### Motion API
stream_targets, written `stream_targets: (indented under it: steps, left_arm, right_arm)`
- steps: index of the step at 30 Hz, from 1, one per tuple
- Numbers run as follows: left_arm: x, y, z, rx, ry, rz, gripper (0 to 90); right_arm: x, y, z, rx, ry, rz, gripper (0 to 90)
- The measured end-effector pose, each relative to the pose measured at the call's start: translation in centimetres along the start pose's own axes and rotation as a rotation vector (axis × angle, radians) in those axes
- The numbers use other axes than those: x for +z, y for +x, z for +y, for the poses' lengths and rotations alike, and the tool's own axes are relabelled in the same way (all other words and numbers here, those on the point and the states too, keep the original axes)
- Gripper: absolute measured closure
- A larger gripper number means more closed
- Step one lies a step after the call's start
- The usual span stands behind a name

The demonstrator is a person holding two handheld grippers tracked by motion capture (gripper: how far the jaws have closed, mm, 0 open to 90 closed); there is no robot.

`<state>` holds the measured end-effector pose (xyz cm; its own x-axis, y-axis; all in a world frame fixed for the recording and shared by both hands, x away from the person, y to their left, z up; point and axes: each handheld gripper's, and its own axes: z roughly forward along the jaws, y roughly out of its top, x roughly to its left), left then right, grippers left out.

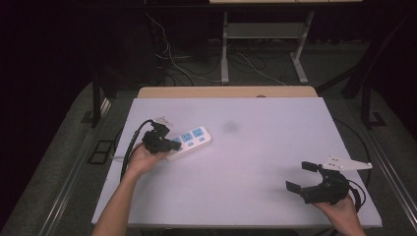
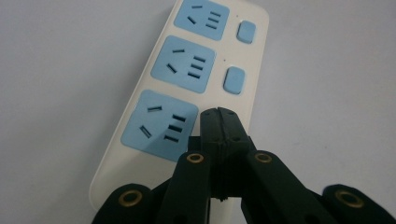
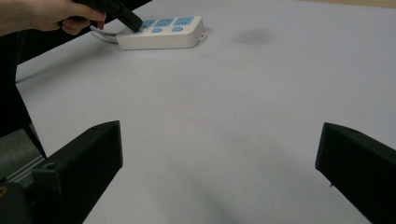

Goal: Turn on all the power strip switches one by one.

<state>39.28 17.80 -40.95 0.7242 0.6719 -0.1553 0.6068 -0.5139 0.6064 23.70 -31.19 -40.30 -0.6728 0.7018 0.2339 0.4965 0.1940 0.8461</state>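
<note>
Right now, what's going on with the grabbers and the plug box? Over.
Left gripper shut, tips over the power strip by its nearest switch. Right gripper open, idle, far off. Nothing blocking the strip.

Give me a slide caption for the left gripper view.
Shut left gripper pressing on white plastic power strip beside its nearest blue socket.

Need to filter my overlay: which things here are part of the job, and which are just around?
In play:
power strip
left gripper, jaws shut, tips at the strip's nearest switch spot
right gripper, open, apart

Just around:
dark smudge on the table
floor cables
</note>
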Motion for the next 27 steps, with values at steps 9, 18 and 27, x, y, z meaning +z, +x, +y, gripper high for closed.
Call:
stream_targets:
  steps: [9, 18, 27]
  left_arm:
    - [-0.7, 0.2, 0.4, -0.012, -0.029, -0.014, 89.9]
    - [-1.1, -0.1, 1.6, 0.02, -0.022, -0.001, 89.9]
    - [-1.2, -0.4, 2.7, 0.032, -0.016, -0.003, 89.9]
  right_arm:
    - [0.0, -0.1, 0.0, 0.003, 0.001, -0.002, 0.7]
    - [-0.1, -0.1, 0.0, 0.004, 0.0, -0.003, 0.7]
    - [-0.2, -0.1, 0.0, 0.003, -0.004, -0.004, 0.7]
